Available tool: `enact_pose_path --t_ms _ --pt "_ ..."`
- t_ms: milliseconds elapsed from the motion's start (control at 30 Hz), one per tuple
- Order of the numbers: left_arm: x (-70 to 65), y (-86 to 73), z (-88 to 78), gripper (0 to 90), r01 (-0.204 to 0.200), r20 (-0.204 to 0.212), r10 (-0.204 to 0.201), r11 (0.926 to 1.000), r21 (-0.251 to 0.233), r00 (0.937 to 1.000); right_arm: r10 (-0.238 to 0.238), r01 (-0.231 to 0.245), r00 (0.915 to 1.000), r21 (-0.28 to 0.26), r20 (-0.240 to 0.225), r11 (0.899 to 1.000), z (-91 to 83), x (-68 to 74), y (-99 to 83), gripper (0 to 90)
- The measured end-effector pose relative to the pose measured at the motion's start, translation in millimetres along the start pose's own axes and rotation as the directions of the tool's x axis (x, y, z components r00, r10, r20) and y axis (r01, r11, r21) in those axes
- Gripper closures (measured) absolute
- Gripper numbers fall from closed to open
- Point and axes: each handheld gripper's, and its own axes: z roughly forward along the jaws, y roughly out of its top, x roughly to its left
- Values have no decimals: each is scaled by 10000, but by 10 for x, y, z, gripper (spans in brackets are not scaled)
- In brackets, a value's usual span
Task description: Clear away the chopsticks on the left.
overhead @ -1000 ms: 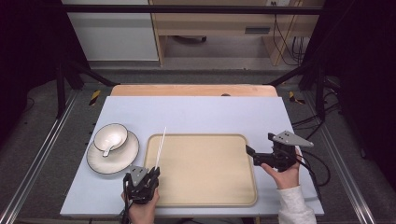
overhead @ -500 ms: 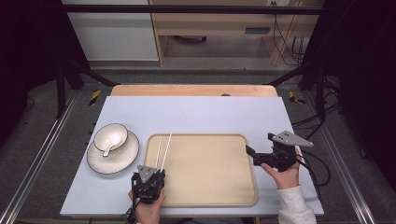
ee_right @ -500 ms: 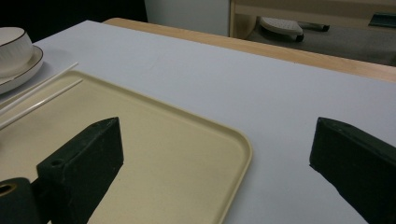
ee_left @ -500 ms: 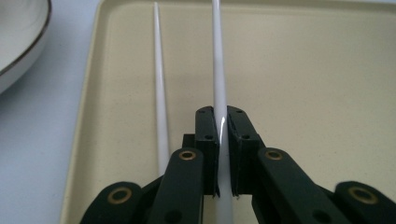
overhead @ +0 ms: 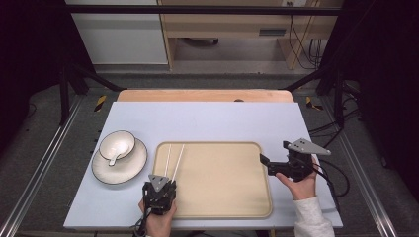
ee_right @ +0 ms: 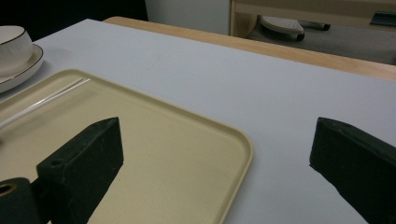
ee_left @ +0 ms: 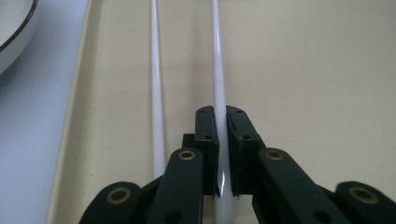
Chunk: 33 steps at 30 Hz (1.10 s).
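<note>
In the high view, a pale blue desk (overhead: 207, 118) is seen from above, carrying a beige tray (overhead: 222, 210) at its near middle and, to the tray's left, a white bowl (overhead: 117, 144) with a spoon in it, set on a plate (overhead: 129, 168). Two white chopsticks (overhead: 172, 160) are laid side by side along the tray's left part. The left claw (overhead: 165, 181) is held at their near ends, while the right claw (overhead: 266, 163) hangs over the tray's right rim with its jaws wide and nothing between them. In the left gripper view, the left claw (ee_left: 222, 140) is shown clamped narrowly on the right-hand chopstick (ee_left: 218, 79); the left-hand chopstick (ee_left: 156, 84) lies free just beside it, passing under the left jaw's linkage. To do this step well, it is judged that the gripped stick should be set flat and parallel to its partner before the jaws are eased apart, and the claw then drawn straight back so neither stick is nudged. In the right gripper view, the open right claw (ee_right: 215, 154) frames the tray's far corner (ee_right: 238, 140), with the chopstick tips (ee_right: 70, 87) seen faintly at the left. The near ends of the sticks are hidden beneath the left claw, their far tips are cut off in the left gripper view, and whether the gripped stick rests on the tray or is held just above it cannot be made out.
</note>
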Motion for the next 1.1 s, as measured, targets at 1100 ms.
enact_pose_path --t_ms 1100 --pt "50 170 -124 744 -513 589 547 9970 -583 9968 9 -9 10000 -99 -7 10000 -24 -14 9 30"
